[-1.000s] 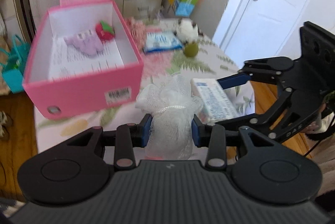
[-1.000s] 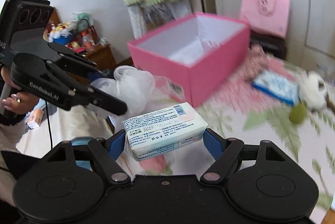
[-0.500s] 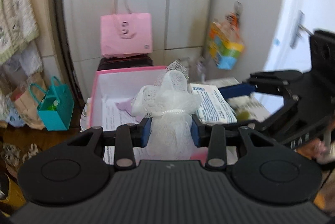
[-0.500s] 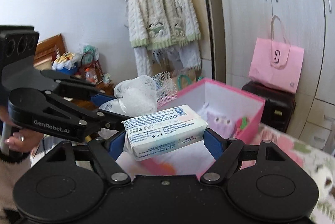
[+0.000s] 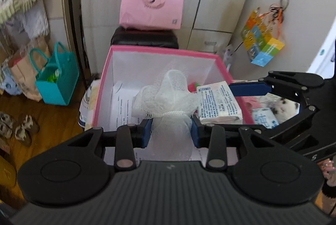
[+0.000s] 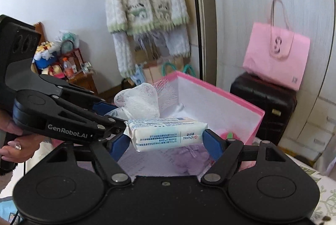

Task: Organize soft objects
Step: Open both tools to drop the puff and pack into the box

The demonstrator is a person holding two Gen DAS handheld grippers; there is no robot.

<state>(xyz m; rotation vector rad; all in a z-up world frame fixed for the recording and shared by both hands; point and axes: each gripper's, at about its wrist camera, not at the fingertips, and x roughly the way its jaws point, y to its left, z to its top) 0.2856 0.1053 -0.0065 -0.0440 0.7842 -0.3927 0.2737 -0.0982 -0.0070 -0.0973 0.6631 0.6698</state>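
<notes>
My left gripper (image 5: 170, 133) is shut on a white mesh bath pouf (image 5: 166, 96) and holds it above the open pink box (image 5: 147, 50). My right gripper (image 6: 168, 142) is shut on a white tissue pack (image 6: 168, 133) and holds it over the same box (image 6: 222, 94), just right of the pouf (image 6: 139, 101). The tissue pack (image 5: 218, 102) and the right gripper's blue finger (image 5: 250, 88) also show in the left wrist view. Inside the box lie a lilac soft item (image 6: 192, 154) and a red and green toy (image 6: 227, 135).
A pink bag (image 5: 151, 5) sits on a black case (image 5: 145, 38) behind the box. A teal bag (image 5: 55, 80) stands on the wooden floor at left. A blue-white packet (image 5: 264, 118) and a white plush (image 5: 282, 106) lie on the table at right. A cardigan (image 6: 145, 0) hangs behind.
Both grippers have risen from the table and moved over the pink box, carrying the pouf and the tissue pack. The right gripper has tilted, so the pack now shows edge-on.
</notes>
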